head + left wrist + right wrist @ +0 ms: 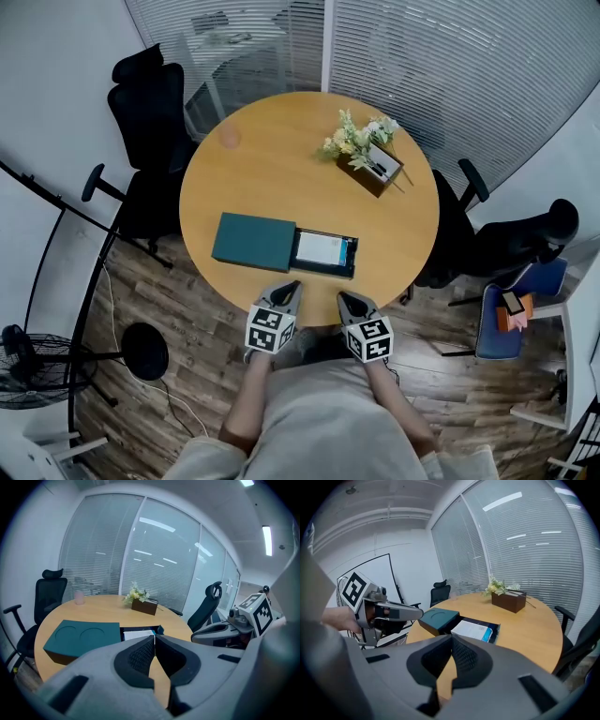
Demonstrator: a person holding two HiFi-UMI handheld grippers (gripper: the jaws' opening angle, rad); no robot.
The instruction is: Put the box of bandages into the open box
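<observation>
On the round wooden table (281,169) lies a dark teal box (253,241) with its black inner tray (325,272) pulled out to the right. A white and blue box of bandages (323,249) lies inside that tray. It shows too in the left gripper view (139,633) and the right gripper view (472,630). Both grippers hover side by side at the table's near edge, short of the box. My left gripper (292,284) is shut with nothing in it, tips together (154,639). My right gripper (345,296) is likewise shut and empty (451,638).
A brown planter with flowers (367,155) stands at the table's far right, a pink cup (229,137) at the far left. Black office chairs (150,103) (525,239) flank the table. A fan (23,366) stands on the floor at left. Glass walls with blinds lie behind.
</observation>
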